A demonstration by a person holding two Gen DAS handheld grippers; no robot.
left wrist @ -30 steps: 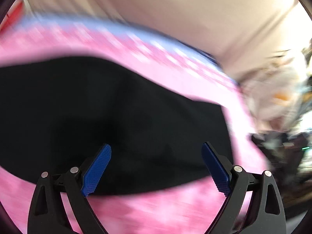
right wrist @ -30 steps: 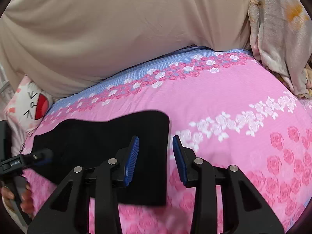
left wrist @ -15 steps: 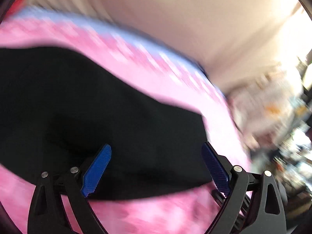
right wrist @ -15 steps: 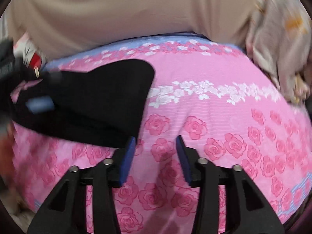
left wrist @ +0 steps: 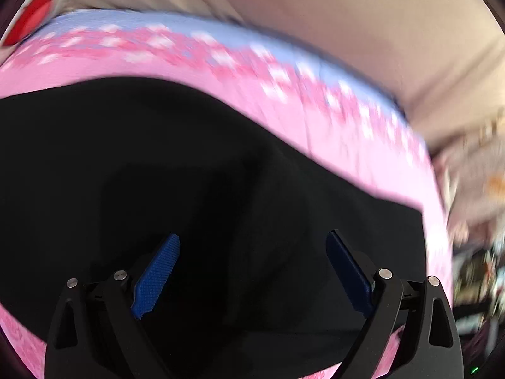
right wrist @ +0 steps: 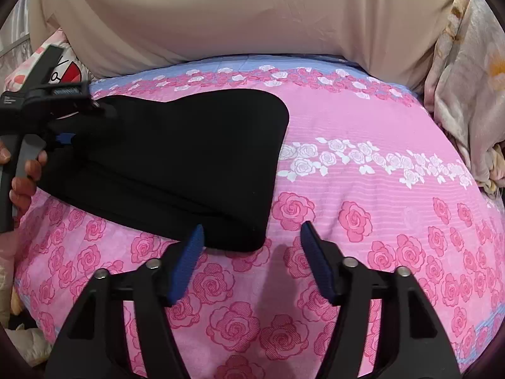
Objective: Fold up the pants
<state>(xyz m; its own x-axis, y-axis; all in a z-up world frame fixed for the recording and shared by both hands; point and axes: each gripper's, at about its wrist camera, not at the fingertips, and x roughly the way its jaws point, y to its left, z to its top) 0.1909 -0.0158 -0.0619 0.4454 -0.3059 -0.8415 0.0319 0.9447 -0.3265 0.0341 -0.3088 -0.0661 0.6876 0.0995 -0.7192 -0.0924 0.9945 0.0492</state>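
Observation:
The black pants (right wrist: 189,161) lie folded in layers on the pink rose bedsheet (right wrist: 363,189). In the left wrist view the pants (left wrist: 189,189) fill the lower half. My left gripper (left wrist: 252,268) is open and empty just above the cloth; it also shows in the right wrist view (right wrist: 63,135) at the pants' left end, held by a hand. My right gripper (right wrist: 251,255) is open and empty over the sheet, just in front of the pants' near right corner.
A beige padded headboard (right wrist: 252,15) rises behind the bed. A floral blanket (right wrist: 467,94) is heaped at the right edge. A white and red cartoon pillow (right wrist: 66,69) lies at the back left. Blurred clutter (left wrist: 476,268) shows beyond the bed's right side.
My right gripper drew back off the pants toward the near right and opened wider. My left gripper swung over the pants and stays open.

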